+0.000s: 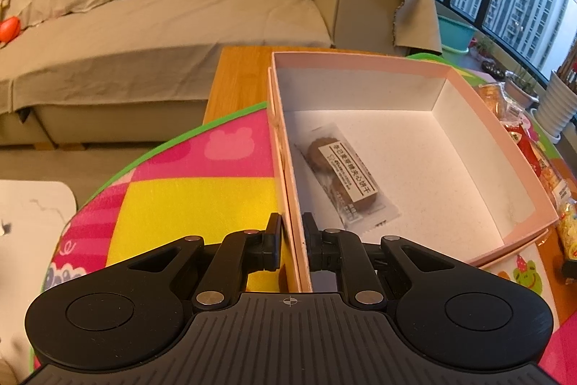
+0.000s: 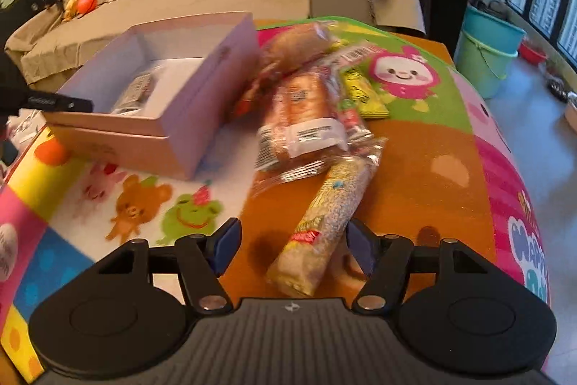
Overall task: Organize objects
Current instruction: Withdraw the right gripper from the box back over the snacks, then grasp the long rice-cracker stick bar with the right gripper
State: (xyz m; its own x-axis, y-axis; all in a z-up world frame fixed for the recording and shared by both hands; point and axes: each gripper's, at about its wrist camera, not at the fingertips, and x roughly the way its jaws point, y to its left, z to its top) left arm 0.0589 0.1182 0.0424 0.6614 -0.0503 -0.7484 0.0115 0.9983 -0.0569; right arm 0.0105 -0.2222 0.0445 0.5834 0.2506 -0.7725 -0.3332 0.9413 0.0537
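Observation:
A pink open box (image 1: 360, 67) stands on the colourful mat, with one wrapped biscuit packet (image 1: 346, 179) lying inside. My left gripper (image 1: 291, 219) is shut on the box's near left wall, one finger outside and one inside. In the right wrist view the box (image 2: 202, 85) is at the left. A long yellow sprinkled snack roll (image 2: 324, 226) lies between the fingers of my right gripper (image 2: 294, 240). This gripper is open: the left pad stands well clear of the roll and the right pad is close beside it.
A heap of wrapped snacks, among them a bread packet (image 2: 303, 121) and a yellow packet (image 2: 364, 96), lies right of the box. The mat (image 2: 414, 168) covers a wooden table. A covered sofa (image 1: 180, 6) stands behind, and buckets (image 2: 487, 53) stand on the floor at the right.

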